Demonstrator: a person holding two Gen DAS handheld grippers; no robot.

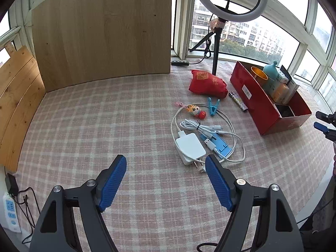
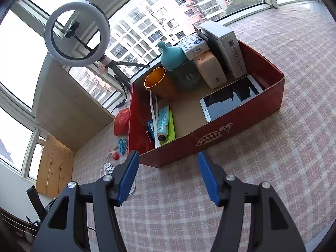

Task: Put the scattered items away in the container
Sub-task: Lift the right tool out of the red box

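Left wrist view: the left gripper point(image 1: 166, 166) has its 2 blue fingers point(image 1: 113, 180) spread wide apart, holding nothing, above the table point(image 1: 84, 126) with its pink checked cloth. Just ahead of the right finger lies a white charger point(image 1: 190, 145). A long white cable point(image 1: 235, 134) loops around it, and a small tied bundle of white cables point(image 1: 199, 127) lies inside the loop. A blue phone stand point(image 1: 220, 145) sits under the cables. Farther ahead are a little toy figure point(image 1: 196, 111) and a blue clip point(image 1: 213, 106), close together. Past them is a red bag point(image 1: 208, 83). Ahead and to the right stands the red box point(image 1: 252, 96), with a patterned tube point(image 1: 239, 101) lying just beside its near wall. At the far right edge, the tips of the right gripper point(image 1: 324, 121) show.

Right wrist view: the right gripper point(image 2: 168, 163) also has its 2 fingers point(image 2: 206, 178) spread open and empty. Right ahead of them is the red box point(image 2: 210, 140). Inside it are a phone point(image 2: 231, 96), an orange cup point(image 2: 157, 82), a teal bottle point(image 2: 178, 65), a tissue pack point(image 2: 194, 46), a white carton point(image 2: 229, 48) and a tube point(image 2: 163, 121). Left of the left finger, the toy figure point(image 2: 114, 154) and blue clip point(image 2: 122, 146) lie on the table point(image 2: 273, 168).
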